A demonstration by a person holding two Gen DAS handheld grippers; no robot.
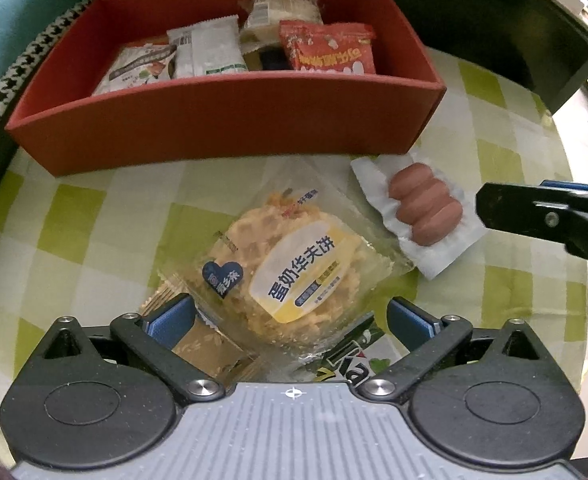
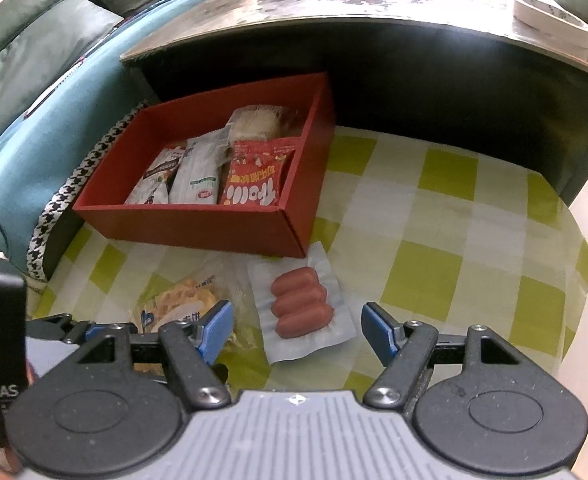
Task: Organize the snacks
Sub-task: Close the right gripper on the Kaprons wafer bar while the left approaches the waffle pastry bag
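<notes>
Since the job is to gather loose snacks into one place, the red box (image 1: 230,128) sits at the far side of the checked table (image 2: 449,216), open at the top and already holding several packets, among them a red bag (image 1: 329,50), a white bag (image 1: 210,48) and a wrapped cake (image 1: 278,10) at the back; its low walls make it easy to drop things in from above. What is left lies on the cloth just in front of the box: a waffle pack (image 1: 290,256), a sausage pack (image 2: 303,306) beside it, and, partly hidden under the waffle pack, a gold wrapper (image 1: 206,344) and a dark packet (image 1: 345,356). Both tools point steeply down at this pile, which suits a pick from above. The left tongs (image 1: 290,316) stand open, their blue pads apart on either side of the waffle pack's near end; I cannot tell whether either pad touches the wrapper, but it is not clamped. The right tongs (image 2: 297,332) are open too, holding nothing, and the sausage pack lies between and a little ahead of their tips, near the box's front corner. My guess is that each tool is lined up on its own packet.
</notes>
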